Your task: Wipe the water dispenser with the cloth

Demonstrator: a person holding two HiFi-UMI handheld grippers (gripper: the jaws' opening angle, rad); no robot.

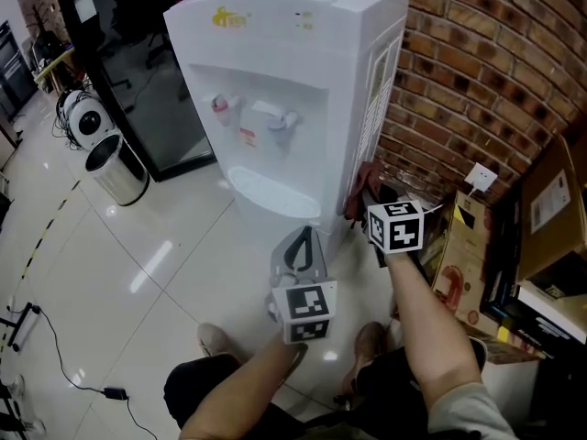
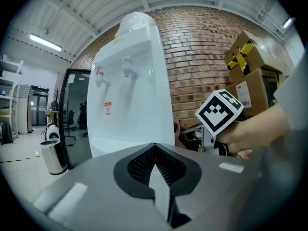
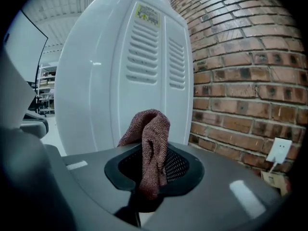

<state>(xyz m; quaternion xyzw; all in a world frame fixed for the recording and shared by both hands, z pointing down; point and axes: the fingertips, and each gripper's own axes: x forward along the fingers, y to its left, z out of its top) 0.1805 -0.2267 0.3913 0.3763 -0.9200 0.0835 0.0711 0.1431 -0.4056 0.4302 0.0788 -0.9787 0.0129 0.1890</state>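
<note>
cloth (image 3: 153, 143): a small reddish-brown terry rag, judged light, soft and limp. it folds over itself and droops, so it is best taken by a bunched fold, as here, with a loose lobe left free to press flat on the surface. it stands up out of the right tool (image 3: 154, 170), whose jaws are closed onto the bunched fold.

the cloth is low down beside the water dispenser (image 3: 110, 81), facing its vented side panel (image 3: 156, 57). whether it touches the panel cannot be told. the white plastic casing looks smooth and hard, so it will likely wipe easily.

the brick wall (image 3: 240, 71) stands close on the right, leaving a narrow working gap.

right forearm (image 1: 431, 310): stretched forward and down towards the dispenser's lower side, with the tool pointing a little below level.

left tool (image 1: 298, 255): jaws drawn together with nothing in them. it is held low over the floor (image 1: 138, 273) in front of the dispenser's base, well clear of the taps (image 1: 252, 113), with the left forearm (image 1: 248, 383) reaching forward.
</note>
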